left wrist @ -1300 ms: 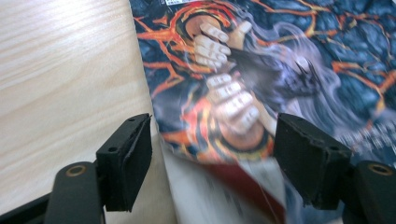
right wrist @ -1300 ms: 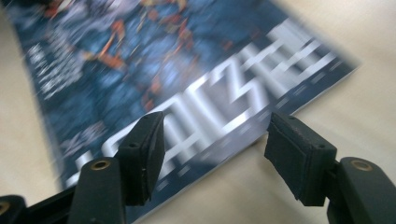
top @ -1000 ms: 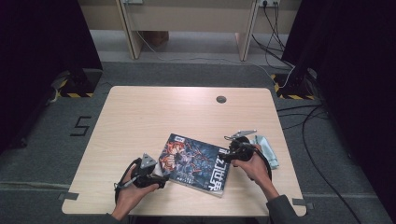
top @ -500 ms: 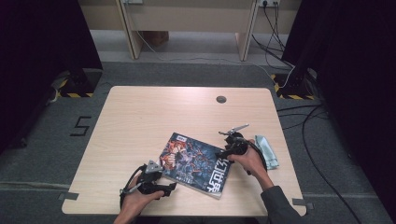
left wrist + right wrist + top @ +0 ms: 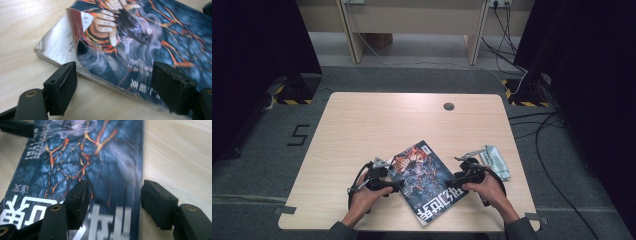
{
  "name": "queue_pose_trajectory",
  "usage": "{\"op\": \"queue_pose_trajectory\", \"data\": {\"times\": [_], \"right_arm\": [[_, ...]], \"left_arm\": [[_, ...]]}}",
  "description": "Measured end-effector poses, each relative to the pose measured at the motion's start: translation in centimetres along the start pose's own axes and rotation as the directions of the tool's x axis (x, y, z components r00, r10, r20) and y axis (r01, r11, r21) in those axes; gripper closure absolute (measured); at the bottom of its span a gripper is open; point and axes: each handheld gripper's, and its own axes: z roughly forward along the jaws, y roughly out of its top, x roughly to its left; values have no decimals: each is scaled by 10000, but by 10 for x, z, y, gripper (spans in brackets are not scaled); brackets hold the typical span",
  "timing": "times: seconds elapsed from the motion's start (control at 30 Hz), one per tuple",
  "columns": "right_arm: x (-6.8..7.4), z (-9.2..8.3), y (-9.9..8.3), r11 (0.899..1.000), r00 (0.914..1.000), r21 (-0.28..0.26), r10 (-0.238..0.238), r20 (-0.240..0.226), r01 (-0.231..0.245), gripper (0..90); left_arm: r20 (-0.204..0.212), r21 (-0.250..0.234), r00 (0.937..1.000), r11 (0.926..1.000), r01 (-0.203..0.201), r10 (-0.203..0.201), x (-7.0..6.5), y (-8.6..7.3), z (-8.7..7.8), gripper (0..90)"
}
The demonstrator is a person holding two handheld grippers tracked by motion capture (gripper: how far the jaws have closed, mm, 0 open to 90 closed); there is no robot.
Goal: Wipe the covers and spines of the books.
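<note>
A magazine [image 5: 424, 182] lies flat on the wooden table [image 5: 387, 120], close to the near edge, between the person's two hands. It sits at a slant. Its long way runs from the far left down to the near right, and the big white letters are at the near end.

The left gripper [image 5: 387, 181] is at the magazine's left edge. In the left gripper view, its jaws stand wide apart and have just been opening. The cover's corner [image 5: 75, 27] curls up there, and the pages under it show. One jaw is just off the edge, over the table, and the other is over the cover. They hold nothing.

The right gripper [image 5: 459, 176] is at the magazine's right long edge. In the right gripper view, one jaw is over the cover and the other is beside the edge, over bare table. The jaws have just been closing a little, but they do not pinch the magazine [image 5: 82, 165] yet.

Both grippers are about as near. The left one is the one beside the lifted corner, so I think it could catch the cover there. A small folded grey-green pack [image 5: 495, 161] lies just past the right gripper.
</note>
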Motion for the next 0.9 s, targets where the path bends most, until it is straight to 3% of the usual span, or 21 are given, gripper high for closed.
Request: {"op": "queue_pose_trajectory", "data": {"times": [0.1, 0.23, 0.43, 0.67, 0.73, 0.8, 0.9], "right_arm": [[3, 3, 2, 9999, 9999, -66, 151, 17, -151, 401], [3, 6, 6, 9992, 9992, -219, 327, 217, -322, 414], [1, 11, 10, 9968, 9980, -643, 492, 408, -465, 416], [3, 21, 18, 9911, 9952, -1140, 762, 608, -690, 341], [4, 22, 20, 9893, 9947, -1174, 927, 443, -869, 300], [5, 22, 20, 9891, 9939, -1130, 1004, 466, -946, 296], [1, 21, 20, 9864, 9919, -1172, 1209, 392, -1156, 356]], "left_arm": [[-49, -43, 9999, 9999, -136, 136, -1, 9, 10, 207], [79, -132, 10000, 9999, 26, -25, 0, 14, 13, 219], [531, 262, 9985, 9996, -145, 131, -11, -3, -1, 260], [872, 413, 9948, 9976, -554, 516, -29, -12, -5, 280], [731, 427, 9951, 9967, -691, 658, -32, -13, -5, 275], [728, 403, 9958, 9975, -584, 554, -32, -12, -4, 265], [704, 292, 9960, 9979, -578, 557, -32, -13, -4, 280]]}}
